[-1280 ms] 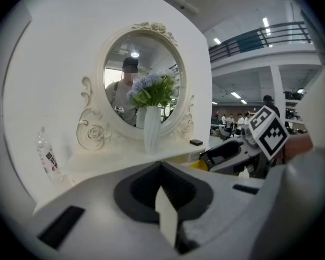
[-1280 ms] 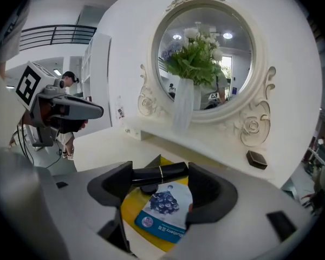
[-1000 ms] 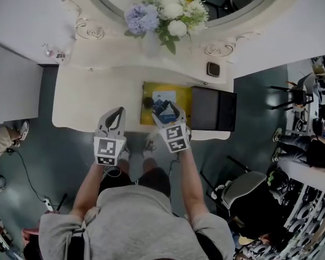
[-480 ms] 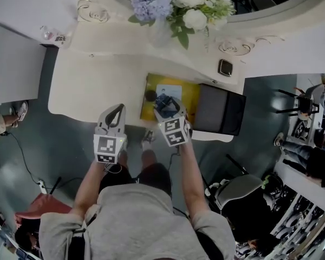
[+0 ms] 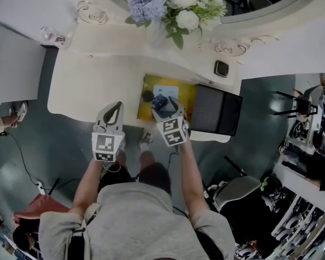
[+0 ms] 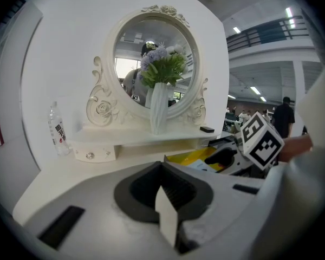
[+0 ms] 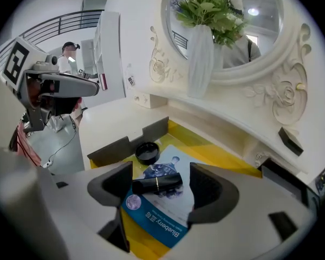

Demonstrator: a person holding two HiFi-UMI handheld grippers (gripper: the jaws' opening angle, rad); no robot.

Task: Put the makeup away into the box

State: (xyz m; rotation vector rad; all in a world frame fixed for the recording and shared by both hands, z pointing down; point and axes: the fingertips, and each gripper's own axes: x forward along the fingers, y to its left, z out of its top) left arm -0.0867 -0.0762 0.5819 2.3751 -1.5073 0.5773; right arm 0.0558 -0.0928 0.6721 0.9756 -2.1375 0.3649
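Left gripper view. The left gripper (image 6: 163, 191) fills the foreground, its jaws closed together with nothing between the dark pads. Beyond lies the white dressing table (image 6: 54, 172), backed by an oval mirror (image 6: 151, 42) in an ornate white frame. A white vase (image 6: 158, 110) of flowers (image 6: 162, 66) stands upright on the raised shelf (image 6: 124, 141) before the mirror; a small dark item (image 6: 207, 129), possibly a case, lies at the shelf's right end. A clear bottle (image 6: 58, 130) stands at the left. At the right, the right gripper (image 6: 233, 158), with its marker cube (image 6: 261, 141), reaches over the yellow box (image 6: 197, 157)
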